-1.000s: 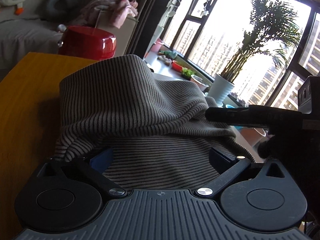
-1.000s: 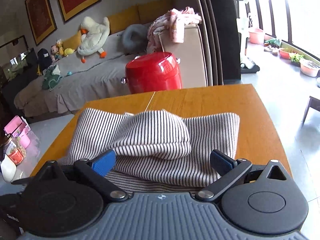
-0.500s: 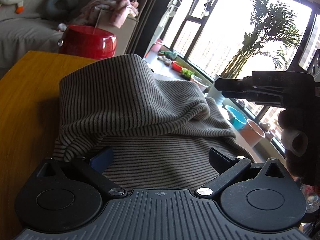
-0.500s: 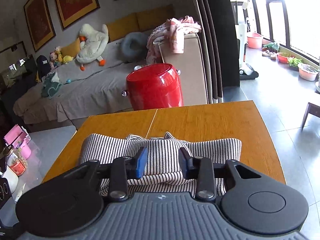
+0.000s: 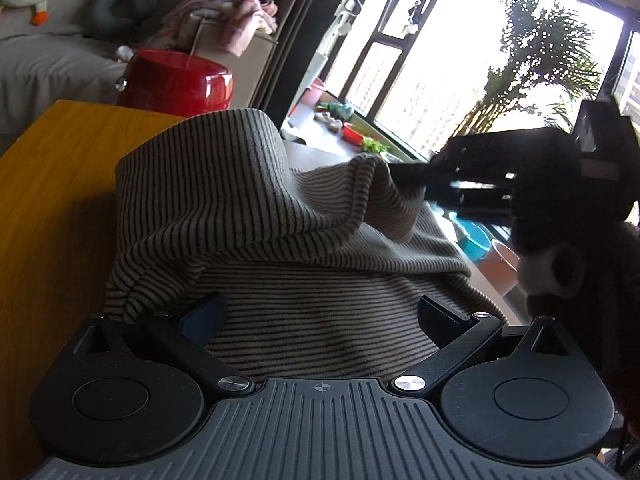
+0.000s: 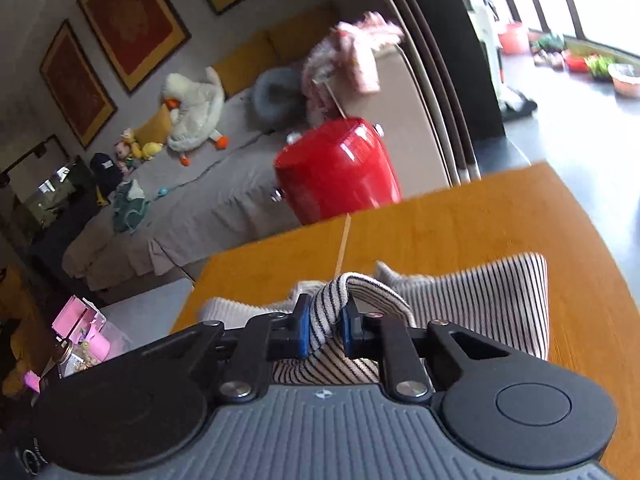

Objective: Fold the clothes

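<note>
While the right gripper (image 6: 325, 330), its jaws just closed, pinches a fold of the striped garment (image 5: 248, 208) on the table (image 5: 44, 184), the left gripper (image 5: 320, 316) gapes, leaving folding unfinished.

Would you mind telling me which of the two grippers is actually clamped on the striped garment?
The right gripper: its fingers have just closed on a fold of the striped garment. The left gripper stands open over it.

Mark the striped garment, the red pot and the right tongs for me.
striped garment (image 5: 248, 184): left wrist view, on the raised upper fold.
red pot (image 6: 336, 168): right wrist view, on its glossy side.
right tongs (image 6: 325, 326): right wrist view, between the blue tips pinching the fabric.
</note>
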`<state>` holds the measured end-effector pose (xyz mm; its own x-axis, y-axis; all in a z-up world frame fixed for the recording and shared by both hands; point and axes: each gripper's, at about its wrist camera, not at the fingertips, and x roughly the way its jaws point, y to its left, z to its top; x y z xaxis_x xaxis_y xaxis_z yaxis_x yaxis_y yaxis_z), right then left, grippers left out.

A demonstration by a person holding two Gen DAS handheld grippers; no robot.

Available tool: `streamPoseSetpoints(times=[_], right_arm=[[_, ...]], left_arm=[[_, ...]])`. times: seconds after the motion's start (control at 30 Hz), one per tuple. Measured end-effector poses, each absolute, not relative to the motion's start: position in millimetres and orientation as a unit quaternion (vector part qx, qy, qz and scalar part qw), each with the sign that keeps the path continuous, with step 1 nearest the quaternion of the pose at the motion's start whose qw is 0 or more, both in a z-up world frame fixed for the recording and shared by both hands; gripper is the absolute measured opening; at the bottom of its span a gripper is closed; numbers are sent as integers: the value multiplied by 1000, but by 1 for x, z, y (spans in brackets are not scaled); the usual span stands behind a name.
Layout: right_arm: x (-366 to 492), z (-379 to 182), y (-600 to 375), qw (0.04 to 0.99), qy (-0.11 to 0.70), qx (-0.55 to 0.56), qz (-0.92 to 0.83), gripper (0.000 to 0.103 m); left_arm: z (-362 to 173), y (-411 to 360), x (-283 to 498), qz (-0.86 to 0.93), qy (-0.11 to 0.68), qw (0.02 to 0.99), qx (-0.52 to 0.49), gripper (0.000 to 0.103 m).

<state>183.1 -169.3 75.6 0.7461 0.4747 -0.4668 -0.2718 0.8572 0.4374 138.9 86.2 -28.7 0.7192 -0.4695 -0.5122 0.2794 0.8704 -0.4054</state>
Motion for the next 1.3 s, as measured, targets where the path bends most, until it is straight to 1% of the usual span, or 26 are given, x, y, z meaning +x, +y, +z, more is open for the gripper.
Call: streamPoseSetpoints(times=[0.13,0.23,0.3,0.4,0.43,0.53,0.57,0.6,0.63,0.67,0.7,0.93,0.97,1.0,1.07,1.17,1.3], right_arm=[[168,127,-174,945,214,139,203,11],[166,132,-187,956,215,108,166,11],[166,117,-191,961,238,65,124,12],[169,79,-195,958,281,-19,58,15],[171,68,-200,954,296,-24,43,15],[176,51,-220,944,324,51,38,22],[177,49,-225,941,327,74,42,27],[177,48,-227,941,325,85,48,34],[177,48,-228,941,321,93,54,39],[177,46,-227,941,320,95,59,46],[178,44,-225,941,321,92,64,49],[183,25,-205,934,342,63,82,49],[182,24,-201,935,342,47,81,46],[180,25,-197,936,341,28,80,30],[177,28,-190,937,339,-8,78,10],[172,43,-183,941,325,-19,93,6],[174,74,-177,952,285,-17,110,4]], left_arm=[[-29,87,140,-205,314,914,-152,103],[-29,87,140,-206,313,915,-151,103],[-29,87,140,-206,313,915,-149,103],[-30,86,140,-205,313,915,-149,103],[-30,86,140,-205,314,915,-149,103],[-30,86,140,-205,313,915,-150,103],[-30,85,140,-205,313,915,-149,103],[-30,85,140,-205,313,916,-148,103],[-30,84,140,-204,313,916,-147,103],[-30,84,140,-203,313,916,-145,103],[-30,83,140,-203,314,916,-144,103],[-29,78,140,-205,321,916,-123,103],[-29,78,140,-206,321,916,-121,103],[-29,78,140,-206,321,916,-122,103],[-29,79,140,-207,320,916,-124,103],[-29,80,140,-207,319,916,-127,103],[-30,82,140,-208,317,915,-134,103]])
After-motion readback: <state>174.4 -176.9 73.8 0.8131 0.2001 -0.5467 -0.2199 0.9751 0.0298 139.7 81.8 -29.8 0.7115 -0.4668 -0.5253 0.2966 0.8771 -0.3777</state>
